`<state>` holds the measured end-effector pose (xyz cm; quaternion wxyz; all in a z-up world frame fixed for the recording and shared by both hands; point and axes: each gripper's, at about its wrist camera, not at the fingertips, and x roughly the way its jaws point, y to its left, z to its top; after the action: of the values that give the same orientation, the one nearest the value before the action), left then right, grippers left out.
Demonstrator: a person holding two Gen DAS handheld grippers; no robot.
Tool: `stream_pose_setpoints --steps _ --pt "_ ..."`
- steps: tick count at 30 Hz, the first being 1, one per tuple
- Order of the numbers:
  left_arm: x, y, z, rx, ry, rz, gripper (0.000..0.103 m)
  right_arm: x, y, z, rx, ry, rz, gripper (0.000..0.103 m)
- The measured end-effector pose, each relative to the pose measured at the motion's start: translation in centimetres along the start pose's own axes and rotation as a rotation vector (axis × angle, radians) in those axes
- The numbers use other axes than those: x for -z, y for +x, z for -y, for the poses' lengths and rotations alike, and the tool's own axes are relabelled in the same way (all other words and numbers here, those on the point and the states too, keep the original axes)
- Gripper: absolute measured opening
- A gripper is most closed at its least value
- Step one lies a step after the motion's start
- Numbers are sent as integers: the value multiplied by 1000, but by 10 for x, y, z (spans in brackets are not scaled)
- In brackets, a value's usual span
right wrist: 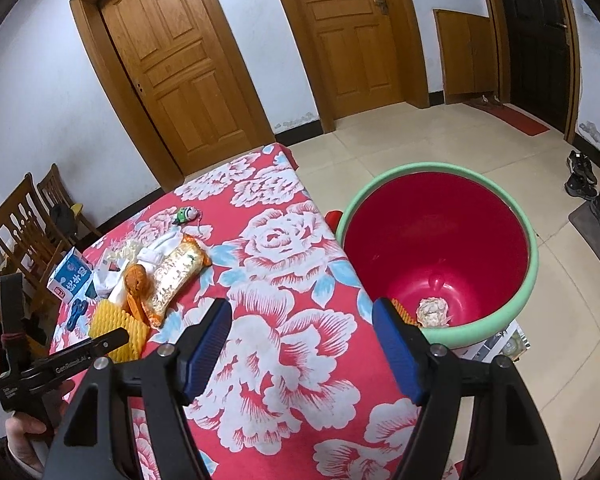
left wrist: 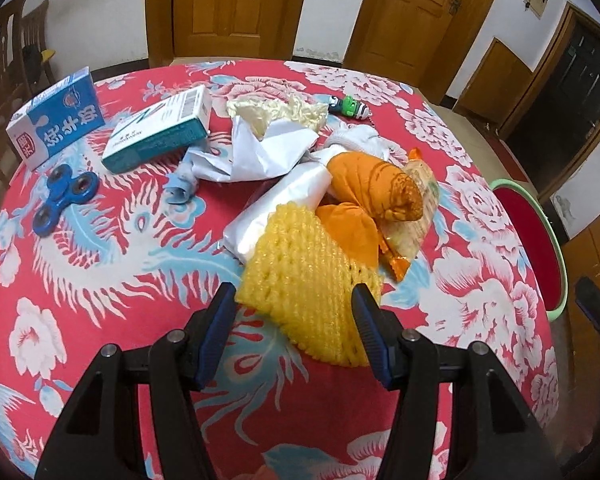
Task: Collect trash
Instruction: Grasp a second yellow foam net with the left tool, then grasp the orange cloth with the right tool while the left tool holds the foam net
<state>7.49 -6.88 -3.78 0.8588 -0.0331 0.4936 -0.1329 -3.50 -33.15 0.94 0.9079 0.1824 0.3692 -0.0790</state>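
So the left tool (left wrist: 294,300) sits at the bottom middle of its wrist view with its blue pads spread apart. The yellow foam net (left wrist: 304,272) lies on the counter (left wrist: 100,264) between them, its edges close to both pads, but I can't tell if they actually touch it. Nothing's pinched as far as I can see.

Just above the net, around the middle of the frame, there's a pile: an orange cloth bundle (left wrist: 380,188), a white plastic bag (left wrist: 280,208) and a gold snack wrapper (left wrist: 416,216) on the right of it. Further up is crumpled white paper (left wrist: 268,148) with a pale plastic sheet (left wrist: 284,110) behind it. Upper left has a teal box (left wrist: 160,132) lying flat, a blue milk carton (left wrist: 56,116) and a blue fidget spinner (left wrist: 66,196) below it. A little green toy (left wrist: 350,106) sits near the top centre.

The right tool (right wrist: 302,312) is at the lower middle of its own view, pads spread wide and empty, over the counter's edge with the red flowered cloth under it. Right of it, on the floor, is the red bin (right wrist: 536,264) with a green rim. Crumpled paper trash (right wrist: 432,310) already lies at the bottom. At the lower left of that frame you can see the left tool with a hand (right wrist: 24,440) on its handle.
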Motion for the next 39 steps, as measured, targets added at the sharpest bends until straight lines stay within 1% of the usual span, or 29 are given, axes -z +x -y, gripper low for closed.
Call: stream_pose_setpoints --steps 5,6,7,9,10,13,16,21,25,31,35,39 --pt "0 2 -2 32 -22 12 59 1 3 -2 -4 -6 -10 75" --pt "0 2 -3 37 -25 12 55 1 4 -3 -5 -8 -12 75" --pt "1 1 -3 42 -24 12 46 2 4 -4 -5 -11 -14 75" --pt "3 1 -3 69 -31 7 39 2 6 -7 -8 -18 -20 75" --pt "4 0 -3 74 -32 4 34 2 6 -8 -10 -21 -22 75" --pt "5 -1 -2 115 -30 -7 23 3 7 -12 -13 -32 -27 75" --pt "6 -5 1 112 -9 -4 17 3 8 -18 -21 -48 -30 75" --pt "9 -14 0 107 6 4 14 1 11 -33 -51 -89 -38 75" --pt "8 -26 -9 71 -4 38 14 -1 16 -47 -76 -121 -47 75" --pt "-2 -41 -31 -8 -34 107 14 -7 25 -77 -120 -190 -58 75" --pt "-7 -43 -44 -32 -57 121 14 -11 32 -100 -157 -241 -60 75" --pt "-10 -44 -53 -38 -76 134 14 -13 46 -125 -193 -287 -70 75"
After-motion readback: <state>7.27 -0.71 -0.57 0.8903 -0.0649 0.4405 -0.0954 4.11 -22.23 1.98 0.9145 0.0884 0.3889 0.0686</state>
